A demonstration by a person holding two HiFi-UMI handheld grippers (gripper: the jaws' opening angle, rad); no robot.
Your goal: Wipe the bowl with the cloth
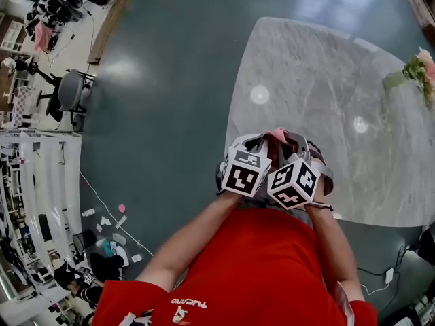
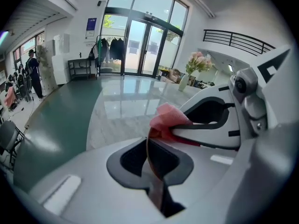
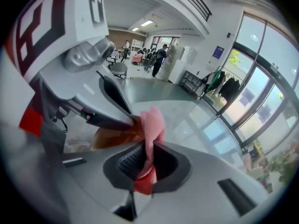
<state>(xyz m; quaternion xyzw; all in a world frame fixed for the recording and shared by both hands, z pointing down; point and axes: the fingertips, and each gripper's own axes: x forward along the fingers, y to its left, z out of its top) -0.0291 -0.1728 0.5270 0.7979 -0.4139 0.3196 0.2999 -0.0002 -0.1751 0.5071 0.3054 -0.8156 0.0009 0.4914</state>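
the pink cloth (image 3: pixel 152 123) is pinched between the closed jaws of the right gripper (image 3: pixel 148 160), folded into an upright tuft above them with a darker red end hanging below. just beside it, and touching it as far as the right gripper view shows, is the thin translucent amber-brown bowl (image 3: pixel 113 136). the left gripper (image 2: pixel 148 158) is clamped on the bowl's rim, which its own view shows edge-on as a narrow brown strip between its jaws. both grippers are held close together in front of the person's red shirt (image 1: pixel 258 270), their marker cubes side by side, above the near edge of the pale grey marble table (image 1: pixel 326 94). the head view hides the bowl behind the grippers. pink flowers (image 1: pixel 423 68) stand at the table's far right, and a dark green floor (image 1: pixel 170 80) lies around it.
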